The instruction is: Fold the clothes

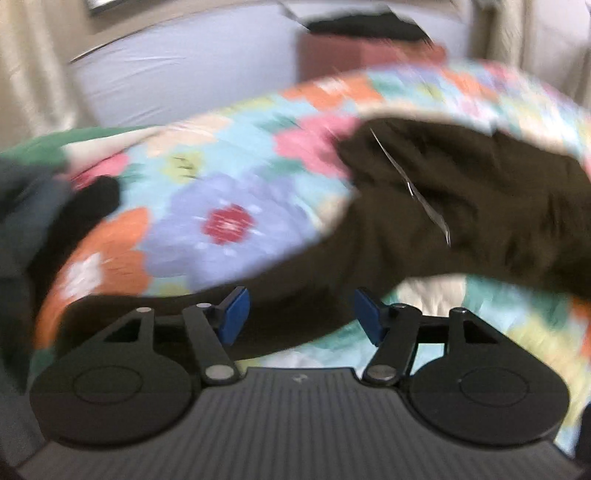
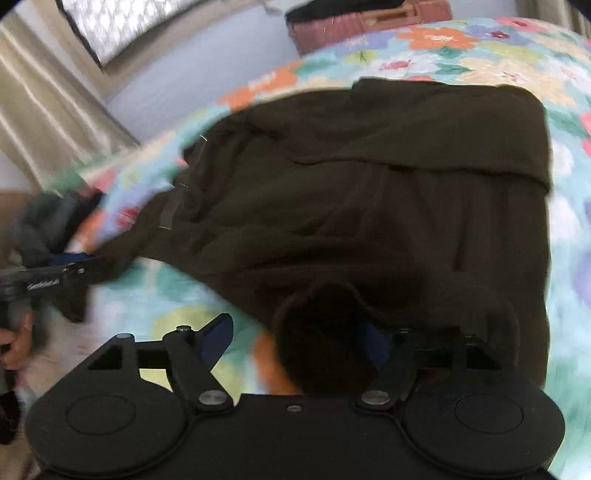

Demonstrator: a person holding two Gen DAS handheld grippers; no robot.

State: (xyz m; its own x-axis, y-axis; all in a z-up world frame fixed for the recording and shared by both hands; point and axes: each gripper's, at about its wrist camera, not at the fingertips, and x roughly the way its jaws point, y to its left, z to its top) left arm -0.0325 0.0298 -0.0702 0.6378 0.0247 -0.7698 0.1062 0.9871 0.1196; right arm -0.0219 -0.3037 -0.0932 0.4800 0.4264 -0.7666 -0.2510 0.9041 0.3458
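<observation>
A dark brown garment point(image 2: 369, 192) lies spread on a floral bedspread point(image 2: 443, 48), its far edge folded over. In the left wrist view its sleeve point(image 1: 314, 295) runs between the blue pads of my left gripper point(image 1: 301, 317), whose jaws stand wide apart around it. My right gripper point(image 2: 295, 343) is open; a fold of the garment lies over its right finger point(image 2: 373, 347) and hides part of it. My left gripper also shows at the left edge of the right wrist view point(image 2: 55, 280), at the sleeve end.
A pile of dark and green clothes point(image 1: 33, 192) lies at the left of the bed. A reddish-brown box point(image 2: 369, 26) with a black item on it stands beyond the bed. Curtains point(image 2: 48, 122) hang at the left.
</observation>
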